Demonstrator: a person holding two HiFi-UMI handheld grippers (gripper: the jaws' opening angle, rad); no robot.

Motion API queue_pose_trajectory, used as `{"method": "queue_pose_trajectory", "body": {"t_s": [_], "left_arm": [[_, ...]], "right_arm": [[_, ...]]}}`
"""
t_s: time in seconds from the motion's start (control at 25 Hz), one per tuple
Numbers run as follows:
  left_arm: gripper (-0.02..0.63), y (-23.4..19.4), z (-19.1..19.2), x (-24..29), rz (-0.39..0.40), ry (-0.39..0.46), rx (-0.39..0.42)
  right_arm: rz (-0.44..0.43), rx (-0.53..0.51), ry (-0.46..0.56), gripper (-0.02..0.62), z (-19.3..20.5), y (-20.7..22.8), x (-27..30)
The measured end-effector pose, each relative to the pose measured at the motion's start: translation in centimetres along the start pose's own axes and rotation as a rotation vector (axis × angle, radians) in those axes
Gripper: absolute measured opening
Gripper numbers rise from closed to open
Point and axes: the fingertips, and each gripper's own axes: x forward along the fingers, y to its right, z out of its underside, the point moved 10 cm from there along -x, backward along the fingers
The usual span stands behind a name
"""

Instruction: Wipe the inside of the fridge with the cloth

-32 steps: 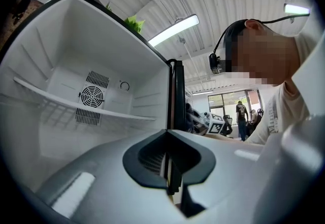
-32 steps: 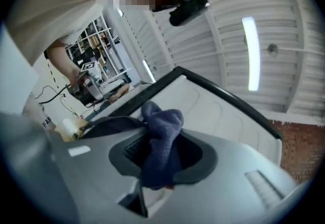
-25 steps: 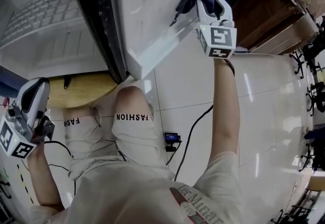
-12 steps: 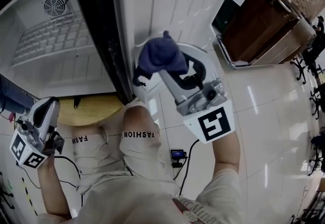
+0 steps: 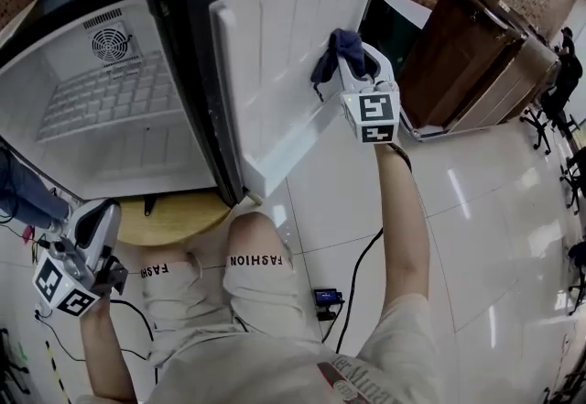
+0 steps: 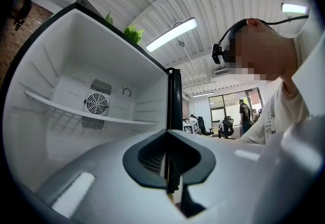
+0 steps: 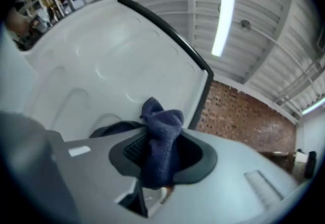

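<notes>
**Q:** Jaws, both sides?
**A:** My right gripper (image 5: 351, 63) was clamped on the blue cloth (image 7: 161, 139), held against the fridge door (image 5: 284, 72) liner. My left gripper (image 6: 167, 167) was closed, empty, held low.
**Q:** Progress?
**A:** Judged mid-task: door underway, shelf (image 6: 86, 114) and walls probably left.

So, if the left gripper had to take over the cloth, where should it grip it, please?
Probably by the bunched end of the cloth that sticks up past the right gripper, coming from the fridge door side, opposite that gripper: its middle is pinched between those jaws.
</notes>
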Motion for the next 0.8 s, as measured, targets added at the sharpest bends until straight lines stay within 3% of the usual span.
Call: {"method": "queue_pose_trajectory", "body": {"t_s": [0.12, 0.2, 0.32, 0.4, 0.48, 0.56, 0.64, 0.72, 0.8], "left_arm": [[0.002, 0.3, -0.2, -0.1, -0.004, 0.008, 0.002], [0.002, 0.1, -0.2, -0.1, -0.006, 0.003, 0.001], [0.002, -0.5, 0.3, 0.0, -0.016, -0.011, -0.01], [0.002, -0.8, 0.4, 0.1, -0.024, -0.01, -0.017], [0.002, -0.7, 0.3, 0.3, -0.024, -0.003, -0.018], [0.002, -0.4, 0.2, 0.3, -0.016, 0.003, -0.014], [0.002, -0.3, 0.0, 0.2, -0.008, 0.004, -0.006], [0.002, -0.5, 0.0, 0.0, -0.007, 0.0, -0.004], [0.002, -0.6, 0.1, -0.1, -0.011, 0.0, -0.008]], "right_arm": [[0.04, -0.006, -0.064, 0.107, 0.2, 0.8, -0.9], [0.022, -0.004, 0.045, 0.109, -2.8, -0.5, -3.8], [-0.174, 0.064, 0.362, 0.109, -10.2, -6.6, -10.0], [-0.359, 0.004, 0.388, 0.11, -12.4, -11.7, -12.8], [-0.434, -0.125, 0.411, 0.109, -12.7, -14.3, -13.2], [-0.398, -0.146, 0.406, 0.109, -10.9, -13.5, -12.1], [-0.324, -0.134, 0.33, 0.109, -7.5, -11.3, -10.3], [-0.23, -0.091, 0.169, 0.109, -3.9, -8.8, -8.1], [-0.132, -0.115, 0.015, 0.109, -0.6, -6.2, -4.9]]}}
